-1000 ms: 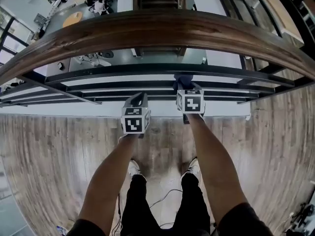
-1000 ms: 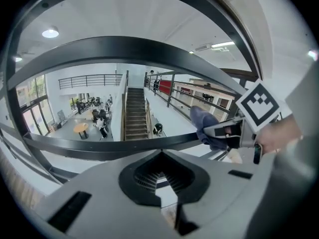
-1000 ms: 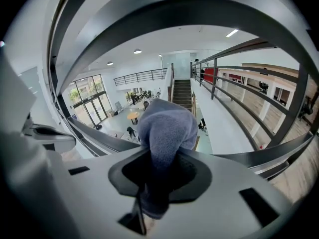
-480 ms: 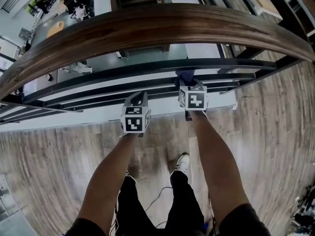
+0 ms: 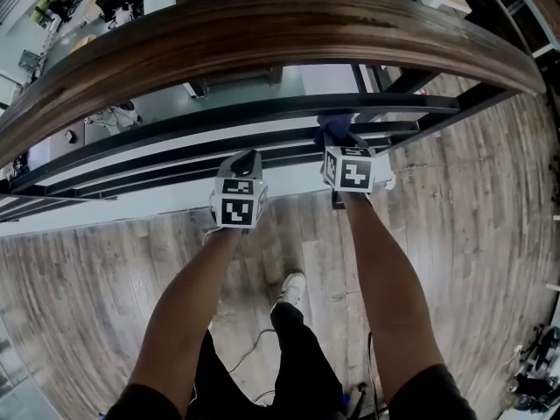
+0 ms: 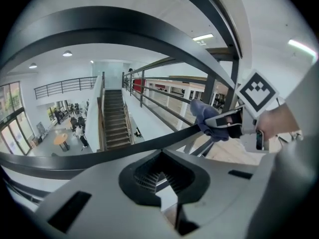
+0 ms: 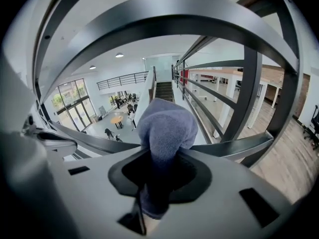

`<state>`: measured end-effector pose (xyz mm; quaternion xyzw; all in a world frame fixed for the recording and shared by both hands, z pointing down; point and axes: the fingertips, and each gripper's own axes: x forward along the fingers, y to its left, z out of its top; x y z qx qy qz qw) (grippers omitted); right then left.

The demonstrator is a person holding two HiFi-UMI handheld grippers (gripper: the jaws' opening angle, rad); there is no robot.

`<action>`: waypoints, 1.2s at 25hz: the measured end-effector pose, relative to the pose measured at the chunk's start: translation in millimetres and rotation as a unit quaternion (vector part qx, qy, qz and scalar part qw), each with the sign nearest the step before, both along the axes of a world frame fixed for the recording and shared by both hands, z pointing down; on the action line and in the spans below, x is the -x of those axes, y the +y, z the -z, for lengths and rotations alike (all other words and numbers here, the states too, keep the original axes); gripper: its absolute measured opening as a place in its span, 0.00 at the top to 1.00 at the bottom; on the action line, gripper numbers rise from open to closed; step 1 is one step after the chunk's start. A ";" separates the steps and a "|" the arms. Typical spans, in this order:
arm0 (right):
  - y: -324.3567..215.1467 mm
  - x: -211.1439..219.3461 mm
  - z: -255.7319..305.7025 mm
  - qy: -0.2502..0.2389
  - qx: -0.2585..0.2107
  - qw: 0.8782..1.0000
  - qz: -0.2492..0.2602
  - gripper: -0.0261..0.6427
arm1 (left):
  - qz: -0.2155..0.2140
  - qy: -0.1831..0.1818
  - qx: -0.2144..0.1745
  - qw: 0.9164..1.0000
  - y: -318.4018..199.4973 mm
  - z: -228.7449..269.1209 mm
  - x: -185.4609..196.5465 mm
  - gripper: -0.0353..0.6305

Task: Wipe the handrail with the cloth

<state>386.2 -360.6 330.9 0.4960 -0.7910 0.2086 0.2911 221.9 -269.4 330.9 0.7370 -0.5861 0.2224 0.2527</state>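
A broad brown wooden handrail [image 5: 262,33] curves across the top of the head view. A blue cloth [image 5: 334,129] sticks out of my right gripper [image 5: 338,140], which is shut on it below the handrail, at the level of the black bars. The right gripper view has the cloth [image 7: 167,128] bunched in that gripper [image 7: 157,183] and rising in front of a dark bar. My left gripper [image 5: 248,161] is held lower and to the left, shut with nothing in it. From the left gripper view [image 6: 164,193] the cloth [image 6: 203,114] shows to the right.
Black metal balustrade bars [image 5: 219,116] run under the handrail, with a vertical post [image 7: 251,93] to the right. Beyond them is a drop to a lower floor with stairs [image 6: 112,123]. Wood plank floor [image 5: 87,269], my shoe [image 5: 291,285] and a cable lie below.
The railing has swung in the head view as the person stepped sideways. Both grippers sit slightly higher in the picture, the right one a little further right. The cloth stays gripped.
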 end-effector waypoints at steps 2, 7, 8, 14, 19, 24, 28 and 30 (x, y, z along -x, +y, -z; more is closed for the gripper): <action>-8.4 -22.5 -0.4 -0.002 0.001 1.000 -0.006 0.82 | -0.008 0.000 0.000 1.000 -8.9 -2.4 -26.2 0.94; -29.9 -69.7 -0.5 -0.003 -0.009 1.000 -0.008 0.82 | -0.022 0.011 0.002 1.000 -26.6 -7.3 -84.7 0.94; -33.9 -79.7 -0.2 -0.004 -0.009 1.000 -0.012 0.82 | -0.025 0.013 0.002 1.000 -28.4 -8.3 -94.6 0.94; -48.6 -126.8 -1.2 -0.001 -0.010 0.999 -0.034 0.82 | -0.047 0.015 0.012 0.999 -30.1 -22.3 -138.3 0.94; -55.5 -155.0 -0.7 0.006 -0.023 0.998 -0.050 0.82 | -0.066 0.025 0.016 0.997 -29.9 -31.9 -165.5 0.94; -62.6 -181.9 -1.6 0.026 -0.033 0.997 -0.071 0.82 | -0.077 0.017 0.009 0.997 -23.6 -40.6 -171.5 0.94; -69.2 -192.9 -0.5 0.021 -0.032 0.995 -0.090 0.82 | -0.079 0.023 0.018 0.996 -10.7 -51.1 -161.9 0.94; -70.1 -190.3 6.8 0.010 -0.034 0.995 -0.096 0.82 | -0.068 0.029 0.023 0.997 -6.8 -55.7 -150.7 0.94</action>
